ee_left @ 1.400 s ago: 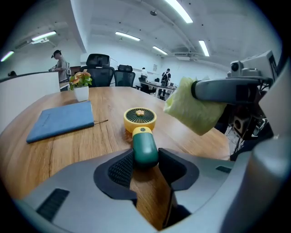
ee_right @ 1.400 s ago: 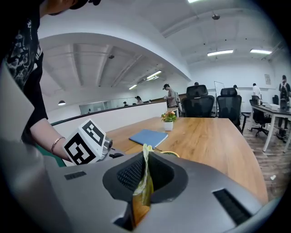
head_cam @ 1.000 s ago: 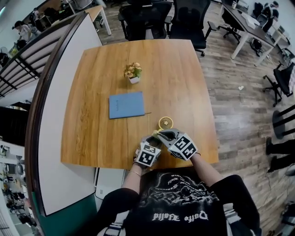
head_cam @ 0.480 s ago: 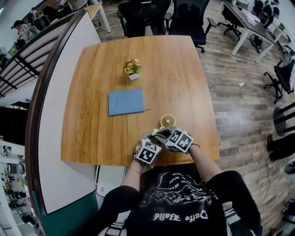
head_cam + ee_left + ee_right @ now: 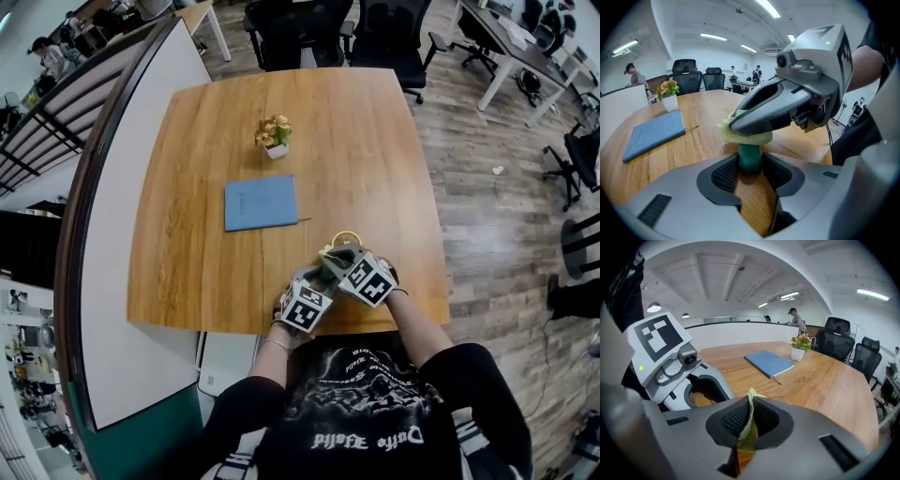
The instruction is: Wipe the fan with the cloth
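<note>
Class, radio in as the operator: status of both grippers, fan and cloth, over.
Left gripper shut on fan stem. Right gripper shut on cloth, laid on fan top. Notebook, flower pot well clear; nothing in the way.

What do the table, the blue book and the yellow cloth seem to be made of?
Table: wood or wood-look laminate, smooth satin finish; grain lines show.
Blue book: matte cover, perhaps card or fabric; no glare.
Cloth: thin, soft pale-yellow fabric; it creases and folds limply.
</note>
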